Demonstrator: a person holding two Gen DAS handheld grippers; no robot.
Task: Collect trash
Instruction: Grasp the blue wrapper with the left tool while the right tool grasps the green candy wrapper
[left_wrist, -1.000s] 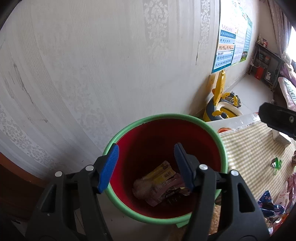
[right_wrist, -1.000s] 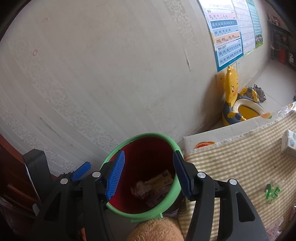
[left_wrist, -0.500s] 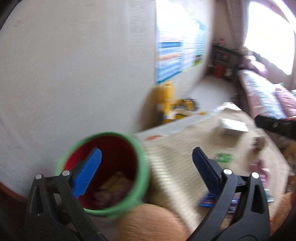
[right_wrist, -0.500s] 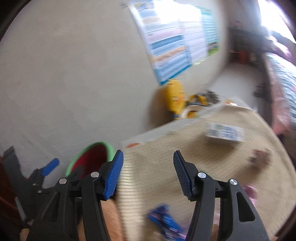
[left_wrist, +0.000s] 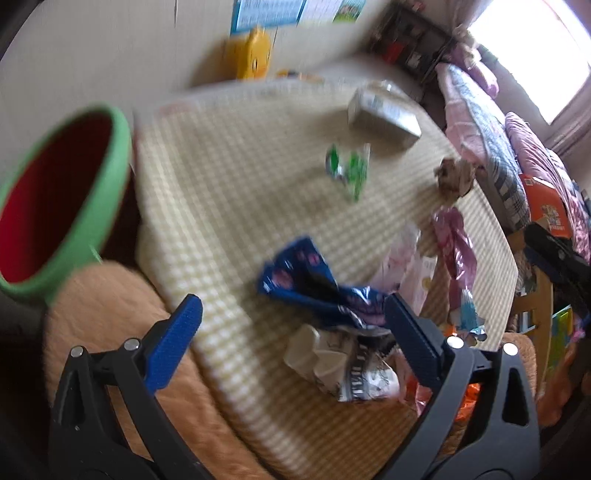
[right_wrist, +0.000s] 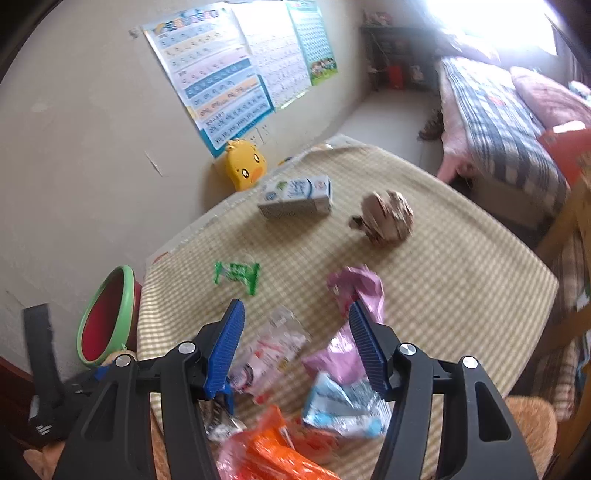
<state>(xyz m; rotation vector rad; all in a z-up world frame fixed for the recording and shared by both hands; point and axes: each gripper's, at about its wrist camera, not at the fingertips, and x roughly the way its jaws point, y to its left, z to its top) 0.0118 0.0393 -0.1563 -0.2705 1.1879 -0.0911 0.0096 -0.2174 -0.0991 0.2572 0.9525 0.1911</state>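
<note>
While both claws hang spread and empty over the table (right_wrist: 461, 258), bring the left claw (left_wrist: 291, 328) squarely down over the blue wrapper (left_wrist: 306, 284) at the near edge (the bin (left_wrist: 62, 199) waits left).

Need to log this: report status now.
Both jaws open, empty. Left gripper over blue wrapper; right gripper over clear wrapper. Bin clear.

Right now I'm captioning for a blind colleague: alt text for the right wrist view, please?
Open blue-padded right gripper hangs over wrappers strewn on a checked tablecloth: clear, pink, orange and green. Beyond lie a milk carton and crumpled brown paper; a green-rimmed red bin stands left.
</note>
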